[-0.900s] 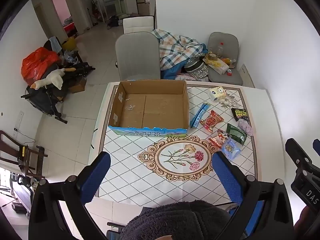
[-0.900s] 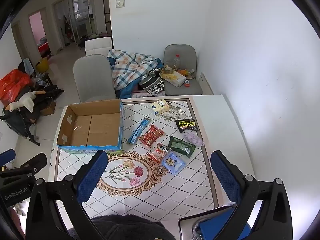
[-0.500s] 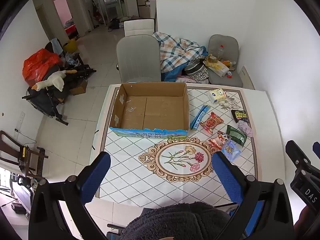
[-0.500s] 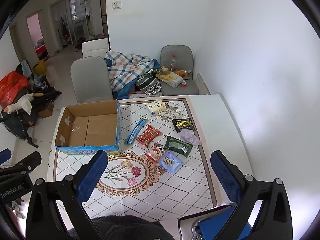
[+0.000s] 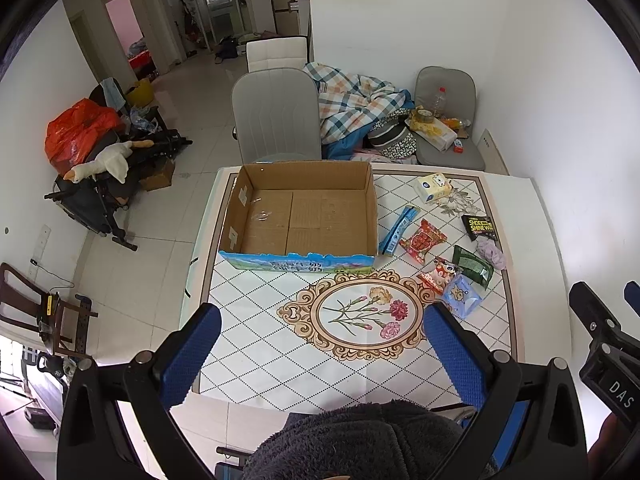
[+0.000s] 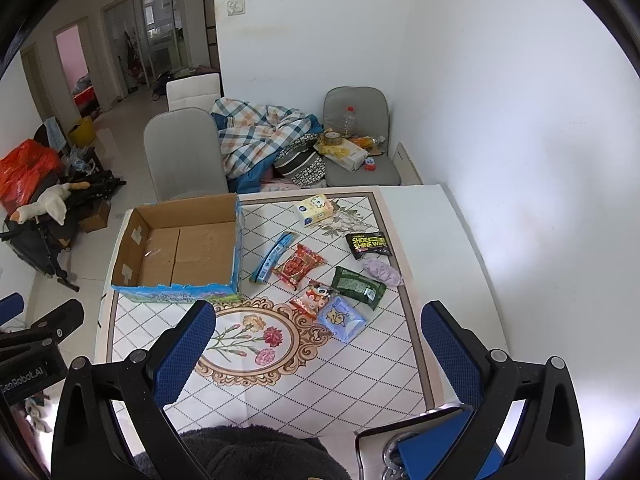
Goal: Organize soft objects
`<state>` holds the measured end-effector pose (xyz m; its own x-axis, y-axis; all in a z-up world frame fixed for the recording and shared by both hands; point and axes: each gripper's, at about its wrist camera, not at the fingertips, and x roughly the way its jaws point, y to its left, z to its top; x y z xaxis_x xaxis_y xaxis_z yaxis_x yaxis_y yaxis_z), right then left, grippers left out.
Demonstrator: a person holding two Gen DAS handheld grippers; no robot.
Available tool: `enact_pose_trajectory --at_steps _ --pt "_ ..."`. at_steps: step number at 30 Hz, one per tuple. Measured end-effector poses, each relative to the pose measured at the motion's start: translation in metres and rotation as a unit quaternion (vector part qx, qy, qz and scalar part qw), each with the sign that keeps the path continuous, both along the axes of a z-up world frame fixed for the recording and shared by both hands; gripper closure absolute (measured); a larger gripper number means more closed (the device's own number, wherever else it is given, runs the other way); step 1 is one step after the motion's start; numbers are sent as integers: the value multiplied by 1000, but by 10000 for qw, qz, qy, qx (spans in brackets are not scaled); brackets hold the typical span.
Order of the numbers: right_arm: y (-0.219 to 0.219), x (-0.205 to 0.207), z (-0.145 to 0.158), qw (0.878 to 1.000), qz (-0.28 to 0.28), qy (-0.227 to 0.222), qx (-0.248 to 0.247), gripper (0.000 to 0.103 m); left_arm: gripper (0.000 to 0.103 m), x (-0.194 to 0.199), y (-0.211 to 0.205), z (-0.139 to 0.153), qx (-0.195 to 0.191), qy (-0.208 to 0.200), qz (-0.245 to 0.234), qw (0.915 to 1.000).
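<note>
1. Left wrist view shows the left gripper (image 5: 322,346) high above the near edge of the table (image 5: 520,200), with its two blue fingers spread wide and nothing between them.
2. On the left part of the table stands the cardboard box (image 5: 304,216). It is open on top, and I see no object inside it.
3. Just right of the box lies a long blue packet (image 5: 398,230), and next to it a red snack packet (image 5: 423,239).
4. Further right, the other soft things lie close together: a red and white packet (image 5: 438,274), a light blue pouch (image 5: 462,296), a dark green packet (image 5: 473,266), a lilac scrunchie (image 5: 491,251) and a black packet (image 5: 479,227). At the far side, a small tissue pack (image 5: 434,187) lies a little apart from them.
5. In the right wrist view the right gripper (image 6: 318,344) also hangs over the near edge, fingers wide apart, holding nothing. The light blue pouch (image 6: 342,317) is the nearest item to it.
6. I judge that the task is at its start: all items are on the tablecloth and none is in the box. The step now seems to be the approach for the first pick.
7. The next move probably calls for lowering one gripper to a packet, closing the fingers on its thin edge gently, because such bags slip and bend easily, and then carrying it left into the box.
</note>
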<state>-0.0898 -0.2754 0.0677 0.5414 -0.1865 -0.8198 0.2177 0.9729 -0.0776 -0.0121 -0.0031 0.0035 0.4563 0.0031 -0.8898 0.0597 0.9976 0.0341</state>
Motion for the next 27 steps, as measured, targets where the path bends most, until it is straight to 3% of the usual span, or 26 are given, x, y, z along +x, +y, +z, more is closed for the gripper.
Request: enact_pose_trajectory --at_steps 27 --pt "-3 2 1 10000 61 -31 51 0 0 -4 0 1 53 -10 -21 10000"
